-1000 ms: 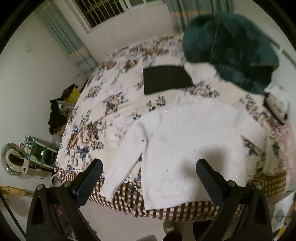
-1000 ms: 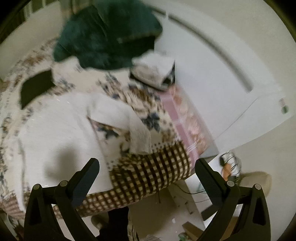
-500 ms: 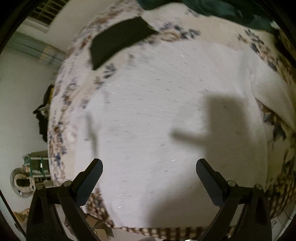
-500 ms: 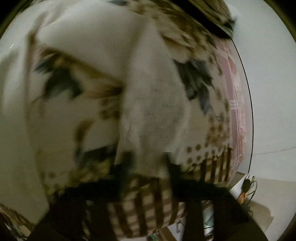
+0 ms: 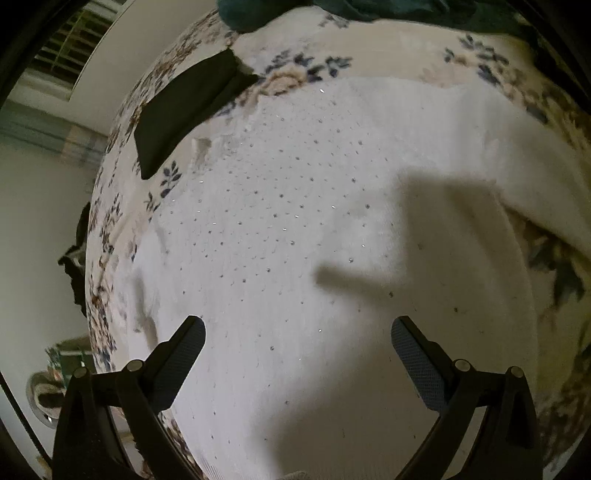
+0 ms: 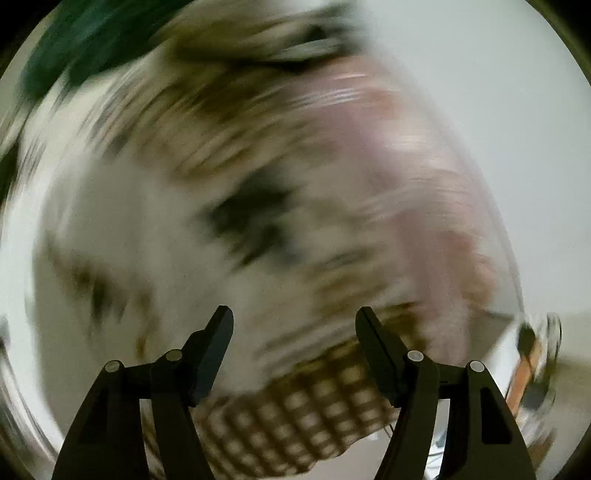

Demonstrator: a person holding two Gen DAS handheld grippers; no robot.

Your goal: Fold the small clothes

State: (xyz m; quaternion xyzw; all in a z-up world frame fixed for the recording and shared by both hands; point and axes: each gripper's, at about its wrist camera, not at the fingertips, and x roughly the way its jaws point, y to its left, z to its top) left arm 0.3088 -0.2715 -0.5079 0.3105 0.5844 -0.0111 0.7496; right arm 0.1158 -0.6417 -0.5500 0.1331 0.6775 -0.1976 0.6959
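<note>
You are working over a bed (image 5: pixel 110 236) covered with a cream bedspread printed with brown and blue flowers, its edge trimmed in a brown-and-cream check (image 6: pixel 314 417).

Nearest you in the left wrist view, your left claw (image 5: pixel 297 339) stands with its two dark fingers spread wide, nothing between them and the pads touching nothing. It hangs just over the white knitted sweater dotted with small sequins (image 5: pixel 295 229), which lies flat on the bedspread and fills most of that view. A dark shadow falls across the knit toward the right. The sweater's right sleeve (image 5: pixel 535 177) runs off toward the right edge of the picture.

Beyond the sweater's upper left edge, apart from it, a flat black folded cloth (image 5: pixel 184 110) lies on the bedspread. Farther still, at the top of the view, a dark green fuzzy garment (image 5: pixel 369 11) sits at the far side of the bed. Past the bed on the left you can see a pale wall and a window with bars (image 5: pixel 70 48).

The right wrist view is badly blurred. Your right claw (image 6: pixel 293 321) has its jaws part-way apart and opening, with nothing gripped between them; behind it lie the checked trim and floral bedspread. A pinkish patch (image 6: pixel 424 184) beyond cannot be made out.
</note>
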